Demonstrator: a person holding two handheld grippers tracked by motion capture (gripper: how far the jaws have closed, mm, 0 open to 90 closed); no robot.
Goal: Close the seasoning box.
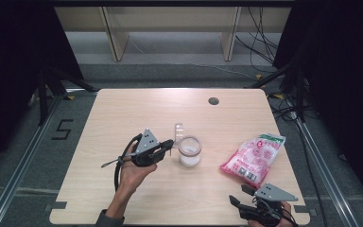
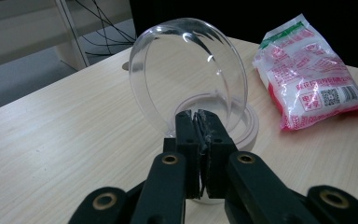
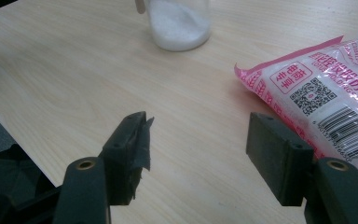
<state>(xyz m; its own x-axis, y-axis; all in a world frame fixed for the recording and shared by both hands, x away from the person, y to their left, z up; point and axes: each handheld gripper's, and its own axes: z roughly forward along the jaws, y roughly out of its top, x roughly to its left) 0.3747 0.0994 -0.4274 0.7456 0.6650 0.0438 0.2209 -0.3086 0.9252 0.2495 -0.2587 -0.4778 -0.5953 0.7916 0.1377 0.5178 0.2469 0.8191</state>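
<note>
So my left claw point(image 2: 199, 122) is pinched tight on the rim of the clear round plastic lid point(image 2: 186, 74), holding it tipped up on edge over the mouth of the small clear jar with white powder point(image 1: 189, 152) mid-counter. My guess is the lid's held back like that to keep the opening free for pouring. Right claw point(image 3: 200, 140) is spread wide, gripping nothing, hovering low at the near edge of the pale wooden counter point(image 1: 123, 113), just beside the pink-and-white printed plastic bag point(image 1: 254, 159). Nothing sits between bag and jar; the upright lid is the only thing that could crowd a pour.
</note>
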